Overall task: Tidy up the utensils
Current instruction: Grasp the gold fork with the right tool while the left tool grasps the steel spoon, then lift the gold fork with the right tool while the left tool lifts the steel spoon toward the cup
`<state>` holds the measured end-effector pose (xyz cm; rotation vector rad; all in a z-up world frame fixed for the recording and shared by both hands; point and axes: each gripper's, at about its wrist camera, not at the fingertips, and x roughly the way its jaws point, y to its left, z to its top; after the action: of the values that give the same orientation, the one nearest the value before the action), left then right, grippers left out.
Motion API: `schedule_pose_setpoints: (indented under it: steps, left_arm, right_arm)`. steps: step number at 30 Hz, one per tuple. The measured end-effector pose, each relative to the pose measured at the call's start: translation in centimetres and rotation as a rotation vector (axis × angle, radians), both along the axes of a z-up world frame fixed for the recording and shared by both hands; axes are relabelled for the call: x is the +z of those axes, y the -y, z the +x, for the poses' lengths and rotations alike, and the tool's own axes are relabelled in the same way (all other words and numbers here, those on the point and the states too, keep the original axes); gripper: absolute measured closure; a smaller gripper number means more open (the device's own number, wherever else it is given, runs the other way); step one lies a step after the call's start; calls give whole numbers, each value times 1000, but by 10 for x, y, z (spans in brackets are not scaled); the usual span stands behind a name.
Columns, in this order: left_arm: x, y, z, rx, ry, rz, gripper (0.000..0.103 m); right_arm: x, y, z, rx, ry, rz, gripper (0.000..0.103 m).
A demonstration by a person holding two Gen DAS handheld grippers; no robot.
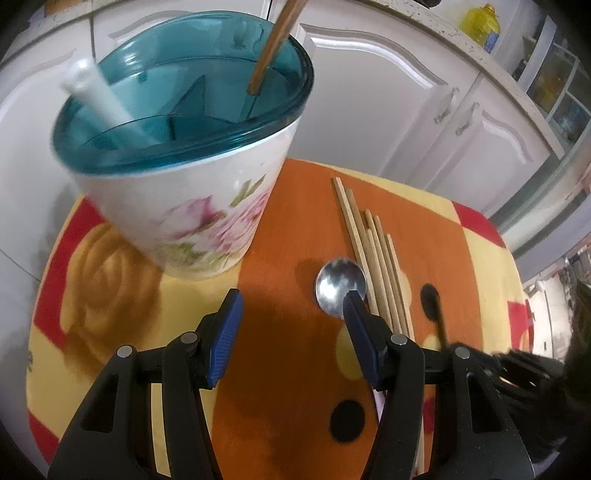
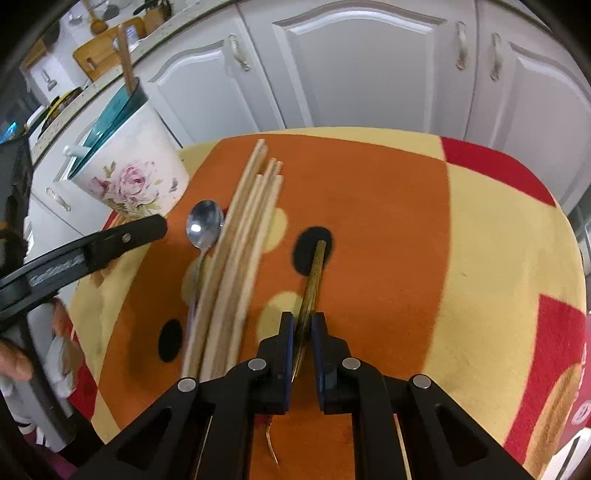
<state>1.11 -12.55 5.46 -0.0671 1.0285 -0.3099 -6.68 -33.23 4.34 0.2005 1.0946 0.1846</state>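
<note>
A floral utensil holder (image 1: 207, 206) with a teal divided insert stands at the table's far left; it also shows in the right wrist view (image 2: 125, 173). It holds a white handle (image 1: 99, 99) and a wooden stick (image 1: 273, 48). Several pale wooden chopsticks (image 2: 236, 258) and a metal spoon (image 2: 203, 225) lie side by side on the cloth; both show in the left wrist view, the chopsticks (image 1: 376, 251) beside the spoon (image 1: 340, 284). My left gripper (image 1: 291, 317) is open and empty above the cloth, left of the spoon. My right gripper (image 2: 302, 326) is shut on a dark brass-coloured utensil handle (image 2: 314, 273).
The round table has an orange, yellow and red cloth (image 2: 388, 229). White cabinet doors (image 2: 362, 62) stand behind it. A counter with a yellow bottle (image 1: 480, 26) runs at the back right. The left gripper's arm (image 2: 85, 251) reaches in beside the holder.
</note>
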Motion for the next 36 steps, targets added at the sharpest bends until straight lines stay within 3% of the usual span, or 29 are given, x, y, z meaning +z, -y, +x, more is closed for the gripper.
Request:
schedule_pose_setpoints:
  steps: [10, 14, 20, 30, 34, 36]
  left_arm:
    - [-18, 18, 18, -31, -15, -24, 49]
    - [-19, 24, 19, -53, -12, -17, 87]
    - [-14, 15, 11, -77, -26, -30, 99]
    - [-1, -40, -33, -60, -92, -31, 101]
    - [-1, -47, -43, -86, -87, -12, 100]
    - [-1, -48, -43, -109, -87, -14, 91]
  right_arm:
    - [-5, 10, 0, -7, -8, 57, 94]
    - [-5, 9, 2, -5, -4, 59, 94]
    - [-5, 2, -2, 30, -14, 64, 94]
    - [-6, -9, -29, 119, -59, 23, 95]
    - [-6, -7, -22, 94, -54, 2, 93]
    - [-6, -9, -15, 84, -51, 1, 92]
